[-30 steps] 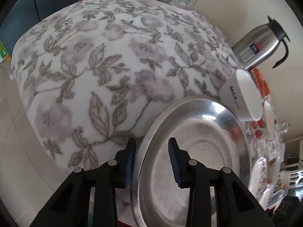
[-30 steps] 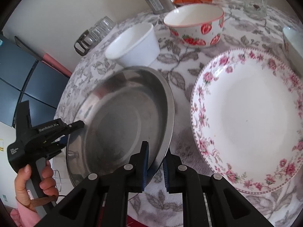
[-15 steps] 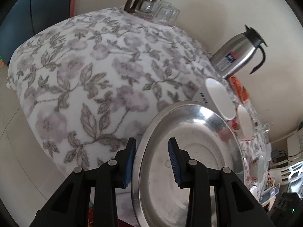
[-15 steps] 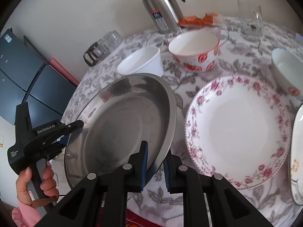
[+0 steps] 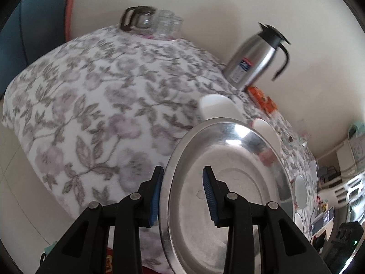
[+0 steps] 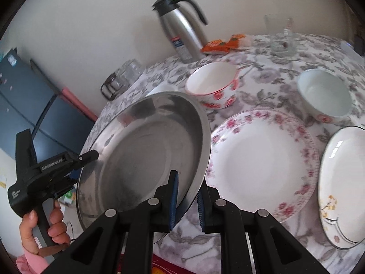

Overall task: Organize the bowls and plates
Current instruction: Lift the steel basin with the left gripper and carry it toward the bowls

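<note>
A large steel plate [image 6: 148, 148] hangs tilted above the flowered tablecloth, held at opposite rims by both grippers. My right gripper [image 6: 187, 198] is shut on its near rim. My left gripper [image 5: 182, 194] is shut on the other rim of the steel plate [image 5: 228, 182], and in the right wrist view a hand holds this left gripper [image 6: 91, 156] at the plate's left edge. A pink-flowered white plate [image 6: 262, 159] lies on the table just right of the steel plate. Behind stand a strawberry-pattern bowl [image 6: 212, 84] and a white bowl [image 6: 324, 96]. A dark-rimmed plate [image 6: 342, 182] lies far right.
A steel thermos jug [image 6: 180, 27] stands at the back by the wall, with orange packets [image 6: 223, 43] and a glass [image 6: 280, 34] beside it. Glass mugs [image 6: 121, 77] sit at the table's back left corner. Another white bowl [image 5: 216, 107] is just beyond the steel plate.
Both grippers have risen with the steel plate held between them, and the table now looks farther below. The plate's right edge now overlaps the flowered plate's left rim in the right wrist view.
</note>
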Demonstrator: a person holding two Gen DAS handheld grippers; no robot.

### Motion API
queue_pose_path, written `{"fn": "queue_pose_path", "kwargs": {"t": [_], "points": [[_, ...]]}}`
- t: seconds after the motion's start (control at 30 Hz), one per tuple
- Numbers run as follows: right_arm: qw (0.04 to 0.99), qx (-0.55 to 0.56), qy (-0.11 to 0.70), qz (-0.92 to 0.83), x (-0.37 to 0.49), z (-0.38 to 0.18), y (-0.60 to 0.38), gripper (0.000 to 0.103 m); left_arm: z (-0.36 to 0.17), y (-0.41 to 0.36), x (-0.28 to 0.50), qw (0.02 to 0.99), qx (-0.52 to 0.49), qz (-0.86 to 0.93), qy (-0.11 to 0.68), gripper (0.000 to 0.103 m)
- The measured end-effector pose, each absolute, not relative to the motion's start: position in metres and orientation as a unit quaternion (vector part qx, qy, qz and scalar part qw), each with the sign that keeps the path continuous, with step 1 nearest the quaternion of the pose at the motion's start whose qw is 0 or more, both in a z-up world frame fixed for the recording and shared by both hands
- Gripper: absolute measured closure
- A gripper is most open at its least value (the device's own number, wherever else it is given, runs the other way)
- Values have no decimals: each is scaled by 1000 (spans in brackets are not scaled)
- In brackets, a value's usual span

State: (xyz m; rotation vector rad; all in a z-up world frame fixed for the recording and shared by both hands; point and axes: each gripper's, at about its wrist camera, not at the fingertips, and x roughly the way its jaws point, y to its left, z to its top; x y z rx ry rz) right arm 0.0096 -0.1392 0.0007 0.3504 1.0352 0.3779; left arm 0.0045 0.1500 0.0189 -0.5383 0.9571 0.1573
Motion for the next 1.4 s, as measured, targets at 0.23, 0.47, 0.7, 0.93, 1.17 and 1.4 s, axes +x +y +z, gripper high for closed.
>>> {"fn": "queue_pose_path", "kwargs": {"t": [0.23,0.47,0.7,0.93,1.17,1.4], "points": [[844,208,480,122,12,4,-192,84,30,90,30,852,-220,39,473,67],[846,226,481,51,12,-3,-239,84,13,40,54,836,-205,17,508,67],[842,235,486,15,11,-10,-264,84,-3,10,64,829,-191,-1,525,67],[835,225,502,-3,13,-20,-266,83,-11,7,67,826,-194,-11,529,67],[831,212,514,-13,14,-28,-262,84,-20,7,67,819,-194,-14,540,67],[824,207,527,-23,17,-37,-263,84,-37,7,70,798,-204,-12,567,67]]}}
